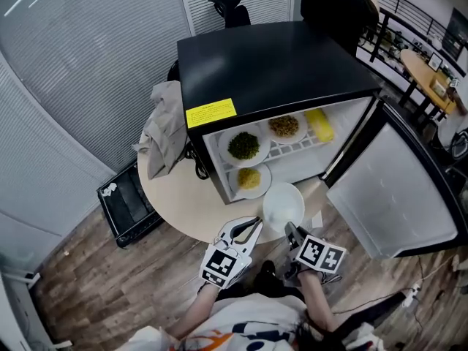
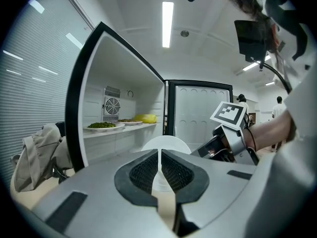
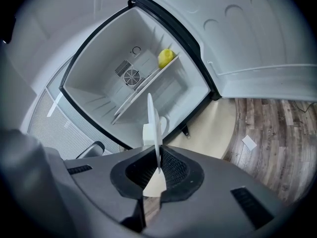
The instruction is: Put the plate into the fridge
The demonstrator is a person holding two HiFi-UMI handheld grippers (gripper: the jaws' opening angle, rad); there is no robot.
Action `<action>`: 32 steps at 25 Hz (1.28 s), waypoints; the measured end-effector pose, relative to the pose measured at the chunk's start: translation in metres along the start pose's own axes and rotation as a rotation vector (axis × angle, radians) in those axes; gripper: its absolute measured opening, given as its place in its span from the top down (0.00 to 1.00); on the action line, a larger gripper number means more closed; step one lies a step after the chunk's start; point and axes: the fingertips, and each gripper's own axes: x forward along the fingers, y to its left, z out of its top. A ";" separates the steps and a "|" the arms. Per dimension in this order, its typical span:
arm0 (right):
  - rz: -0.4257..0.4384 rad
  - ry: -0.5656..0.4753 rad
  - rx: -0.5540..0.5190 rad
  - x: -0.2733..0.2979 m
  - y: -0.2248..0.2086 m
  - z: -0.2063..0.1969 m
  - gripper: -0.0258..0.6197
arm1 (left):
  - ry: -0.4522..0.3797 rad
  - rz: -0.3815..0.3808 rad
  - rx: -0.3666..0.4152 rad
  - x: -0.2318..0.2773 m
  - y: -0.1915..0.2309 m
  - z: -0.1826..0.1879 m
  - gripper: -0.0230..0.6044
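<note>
– What colour is the plate (image 1: 283,205)?
– Plain white, no pattern. The fridge (image 1: 270,64) is black outside and white inside, and it has a yellow label (image 1: 211,112) with dark print.
– And the food?
– Dark green food (image 1: 243,145), golden-brown food (image 1: 284,126), pale yellow food (image 1: 248,178), all on white dishes, and a bright yellow block (image 1: 319,124).
– Your own tools?
– My left gripper (image 1: 256,223) and my right gripper (image 1: 290,230) are light grey with black meshed pads (image 2: 146,172). Each has black-and-white square markers (image 1: 221,265).
– What about around you?
– The table (image 1: 175,199) is cream. The floor (image 1: 88,269) is grey-brown wood grain, the blinds (image 1: 88,50) are grey with fine stripes, and the cloth (image 1: 164,126) is beige.
</note>
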 end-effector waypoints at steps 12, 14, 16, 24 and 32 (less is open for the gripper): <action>0.023 0.031 -0.008 0.019 -0.029 0.038 0.92 | 0.028 0.034 -0.002 0.049 0.006 0.004 0.94; 0.027 0.039 -0.013 0.022 -0.034 0.044 0.92 | 0.029 0.040 -0.003 0.058 0.006 0.005 0.94; 0.030 0.046 -0.016 0.024 -0.039 0.048 0.92 | 0.028 0.045 -0.001 0.066 0.005 0.006 0.94; 0.046 0.057 -0.001 0.035 -0.049 0.060 0.92 | 0.050 0.034 0.030 0.084 -0.002 0.008 0.94; 0.033 0.044 0.047 0.049 -0.052 0.060 0.92 | 0.086 0.020 0.033 0.079 0.005 -0.003 0.94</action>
